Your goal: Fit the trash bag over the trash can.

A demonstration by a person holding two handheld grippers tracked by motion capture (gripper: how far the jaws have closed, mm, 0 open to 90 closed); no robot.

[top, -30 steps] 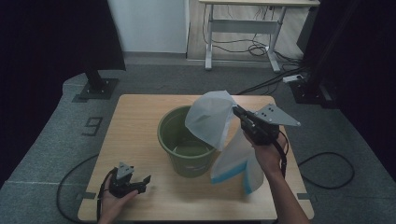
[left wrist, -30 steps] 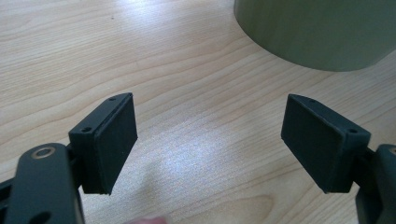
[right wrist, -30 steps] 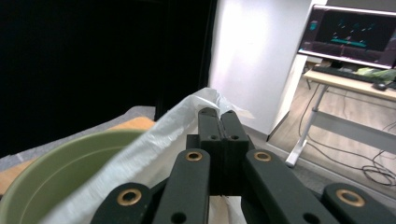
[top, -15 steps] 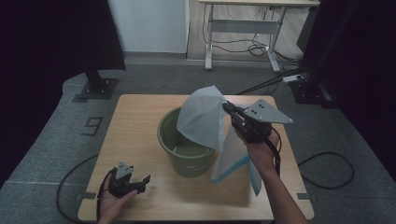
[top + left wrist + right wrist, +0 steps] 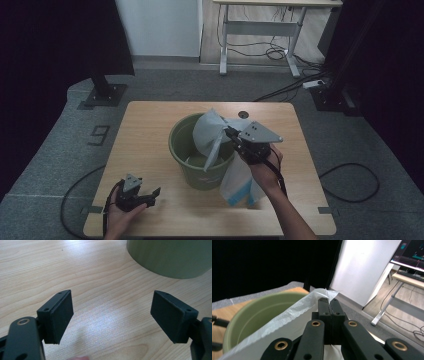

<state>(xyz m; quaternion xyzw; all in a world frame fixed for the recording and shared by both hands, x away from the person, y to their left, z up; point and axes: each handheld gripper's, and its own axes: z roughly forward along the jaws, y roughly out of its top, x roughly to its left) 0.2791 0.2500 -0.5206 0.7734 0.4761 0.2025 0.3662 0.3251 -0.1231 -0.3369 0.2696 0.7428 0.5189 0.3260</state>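
The right tool (image 5: 231,134) is clamped shut on the edge of a thin white plastic bag (image 5: 210,136), which hangs half over the rim of the green bucket (image 5: 186,157) in the middle of the table (image 5: 150,120), its lower part with a blue patch trailing down the bucket's outer wall near the person's right hand. In the right gripper view the film bunches at the closed jaws with a crinkled, translucent edge (image 5: 294,312). It looks very light, limp and slippery, likely to tear if yanked and to fold on itself, so the hem near the mouth seems the sensible place to pinch. The left tool (image 5: 145,197) rests low on the table, jaws spread wide and empty, with the bucket wall (image 5: 170,257) just ahead.
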